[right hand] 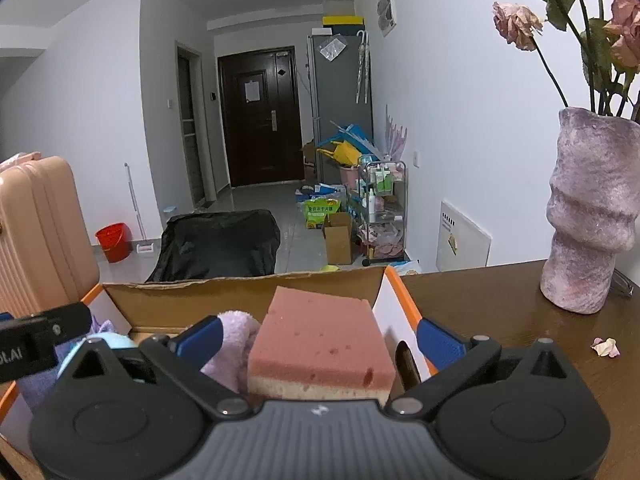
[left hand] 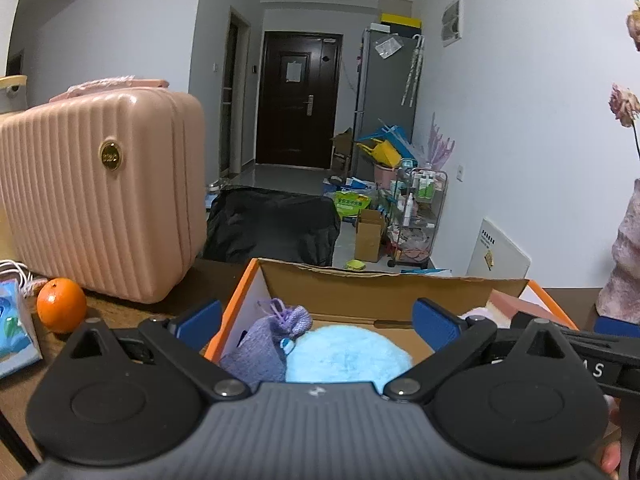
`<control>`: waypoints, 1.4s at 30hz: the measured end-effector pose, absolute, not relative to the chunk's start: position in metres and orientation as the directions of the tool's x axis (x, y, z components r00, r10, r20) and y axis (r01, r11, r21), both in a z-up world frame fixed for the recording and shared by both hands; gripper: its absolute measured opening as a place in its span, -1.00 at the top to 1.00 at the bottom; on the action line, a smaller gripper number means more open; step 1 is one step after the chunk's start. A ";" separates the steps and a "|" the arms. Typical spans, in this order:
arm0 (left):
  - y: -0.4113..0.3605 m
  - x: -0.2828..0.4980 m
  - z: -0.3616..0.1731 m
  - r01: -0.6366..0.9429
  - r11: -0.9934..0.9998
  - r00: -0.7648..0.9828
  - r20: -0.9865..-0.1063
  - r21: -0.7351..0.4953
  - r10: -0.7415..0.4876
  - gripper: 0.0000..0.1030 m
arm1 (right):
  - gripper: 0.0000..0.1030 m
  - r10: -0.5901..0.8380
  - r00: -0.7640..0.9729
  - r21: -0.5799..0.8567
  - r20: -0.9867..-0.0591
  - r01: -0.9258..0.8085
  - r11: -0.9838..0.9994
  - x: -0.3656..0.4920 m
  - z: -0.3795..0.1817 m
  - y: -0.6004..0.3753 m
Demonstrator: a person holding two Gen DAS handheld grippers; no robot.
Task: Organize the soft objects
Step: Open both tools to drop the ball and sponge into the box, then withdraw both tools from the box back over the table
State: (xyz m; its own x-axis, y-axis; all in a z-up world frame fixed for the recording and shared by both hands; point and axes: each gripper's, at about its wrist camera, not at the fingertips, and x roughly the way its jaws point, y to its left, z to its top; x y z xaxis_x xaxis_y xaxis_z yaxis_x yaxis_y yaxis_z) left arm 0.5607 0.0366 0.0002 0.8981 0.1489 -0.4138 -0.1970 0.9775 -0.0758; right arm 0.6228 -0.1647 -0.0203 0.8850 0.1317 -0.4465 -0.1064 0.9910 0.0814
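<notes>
Over the box (right hand: pixel 248 290) near the table's far edge, both grippers (left hand: pixel 318 326) (right hand: pixel 318 340) gape empty around a light, squashy sponge (right hand: pixel 324 344), puff (left hand: pixel 348 354) and pouch (left hand: pixel 266 344), best pinched across their sides.

A box (left hand: pixel 384 284) sits on a table (right hand: pixel 500 312), open at the top. Inside it, a pouch (left hand: pixel 266 344) lies at the left, touching a puff (left hand: pixel 348 354) beside it; a cloth (right hand: pixel 236 344) and a sponge (right hand: pixel 324 344) lie towards the right, the sponge tilted up. A suitcase (left hand: pixel 100 200) stands left of the box, an orange (left hand: pixel 61 310) before it. A vase (right hand: pixel 592 216) stands to the right. Behind the table, a bag (left hand: pixel 272 228) lies on the floor.
</notes>
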 end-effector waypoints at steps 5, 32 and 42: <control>0.041 0.562 -0.001 -0.204 0.975 0.896 -0.419 -0.088 0.150 -1.00 | -1.00 0.131 0.883 0.077 -0.451 -0.108 0.991 0.623 -0.022 -0.164; 0.040 0.550 0.000 -0.216 0.973 0.898 -0.409 -0.081 0.165 -1.00 | -1.00 0.127 0.890 0.077 -0.438 -0.104 0.992 0.606 -0.020 -0.166; 0.045 0.534 -0.003 -0.219 0.973 0.894 -0.414 -0.073 0.170 -1.00 | -1.00 0.128 0.892 0.073 -0.434 -0.108 0.992 0.590 -0.019 -0.169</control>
